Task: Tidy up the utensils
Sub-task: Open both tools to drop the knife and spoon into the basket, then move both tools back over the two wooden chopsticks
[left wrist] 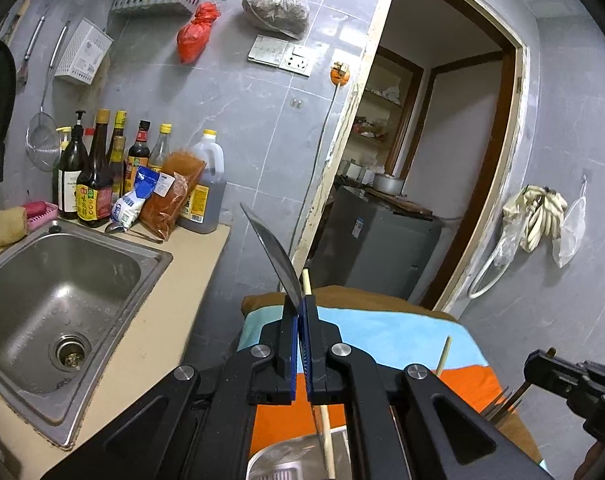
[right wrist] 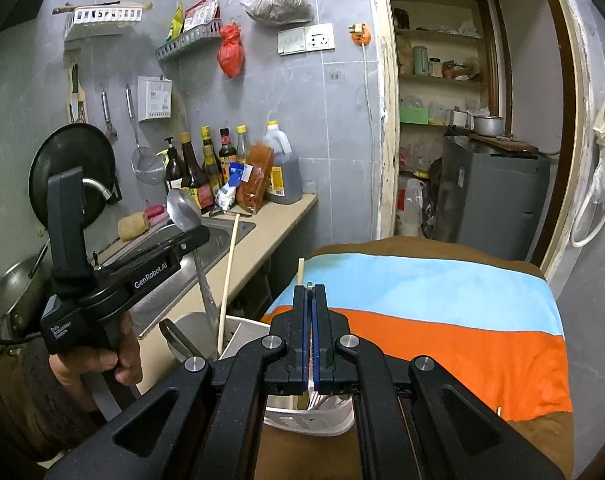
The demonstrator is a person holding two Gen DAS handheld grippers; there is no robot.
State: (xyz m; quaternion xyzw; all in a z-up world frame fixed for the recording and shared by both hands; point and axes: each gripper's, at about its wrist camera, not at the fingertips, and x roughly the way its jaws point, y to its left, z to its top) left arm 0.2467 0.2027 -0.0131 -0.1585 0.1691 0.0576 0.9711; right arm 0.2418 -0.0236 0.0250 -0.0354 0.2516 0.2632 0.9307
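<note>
- My left gripper [left wrist: 301, 300] is closed on a metal spoon [right wrist: 183, 207]; the bowl stands up above the fingers and the handle hangs down below them, so the long axis is close to upright, a little tilted.
- A wooden chopstick [right wrist: 228, 276] stands just beside the spoon, and I believe the same grip holds it, but I cannot tell for sure.
- The white utensil holder [right wrist: 244, 334] is straight under the left gripper. The lower ends of the spoon and the chopstick reach into it, so the coming move is, in my judgement, mostly straight down or up along this axis.
- My right gripper [right wrist: 310, 290] has its jaws pressed together on a thin pale stick, probably a second chopstick [right wrist: 301, 272], whose tip shows just past the fingers. It hangs above another white basket [right wrist: 306, 424] with forks inside.
- The left gripper is nearer to the holder with the spoon.
- Both containers rest on a striped cloth [right wrist: 442, 320], blue and orange with brown border, which covers a low surface.
- At the left is a steel sink [left wrist: 62, 292] in a beige counter with sauce bottles [left wrist: 98, 172], grey tiled wall behind, and an open doorway at the right.
</note>
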